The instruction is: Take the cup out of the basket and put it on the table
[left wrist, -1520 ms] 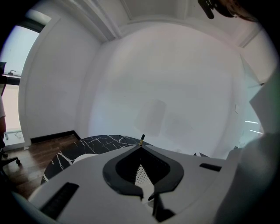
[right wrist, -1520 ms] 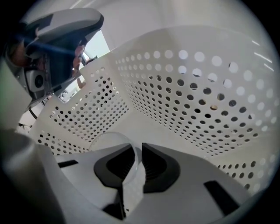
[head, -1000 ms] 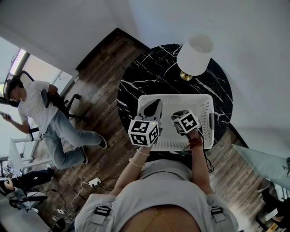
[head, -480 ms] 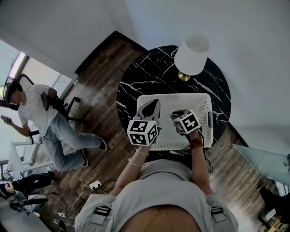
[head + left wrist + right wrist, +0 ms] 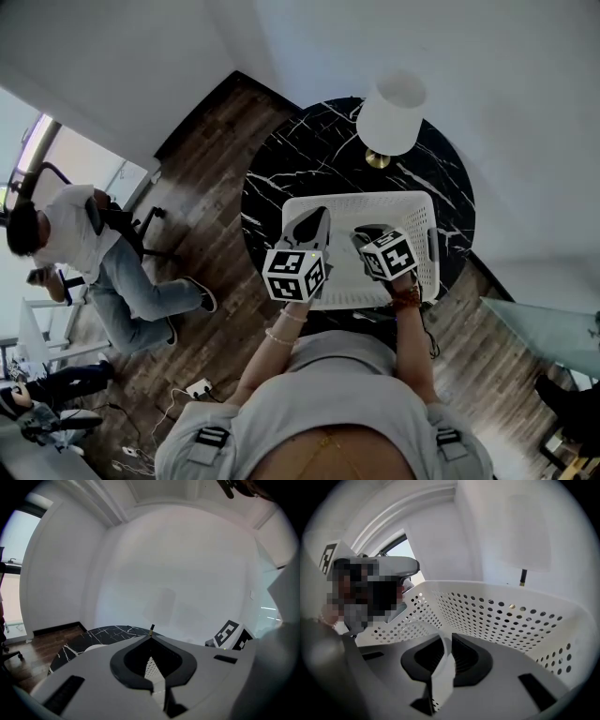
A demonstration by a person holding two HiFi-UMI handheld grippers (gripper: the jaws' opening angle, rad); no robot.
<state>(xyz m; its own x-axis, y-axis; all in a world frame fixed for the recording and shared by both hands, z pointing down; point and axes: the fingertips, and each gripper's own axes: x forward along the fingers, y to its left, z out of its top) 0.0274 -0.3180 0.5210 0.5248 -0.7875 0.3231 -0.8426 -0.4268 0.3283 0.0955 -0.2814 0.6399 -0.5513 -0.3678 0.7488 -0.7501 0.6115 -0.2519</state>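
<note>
A white perforated basket [image 5: 356,199] stands on the round black marble table [image 5: 300,150]. In the right gripper view, my right gripper [image 5: 449,637] is down inside the basket [image 5: 497,616], shut on the thin wall of a white cup [image 5: 443,667]. In the head view the right gripper [image 5: 364,234] hides the cup. My left gripper [image 5: 317,214] hovers over the basket's left part, shut with nothing in it. The left gripper view shows its jaws [image 5: 151,638] closed together, with the table beyond.
A white-shaded lamp [image 5: 391,111] on a brass base stands on the table just behind the basket. A seated person [image 5: 66,234] and an office chair are on the wooden floor far to the left. White walls close in behind the table.
Both grippers stay where they were over the basket. The person at the left has bent forward, and the view has shifted slightly.
</note>
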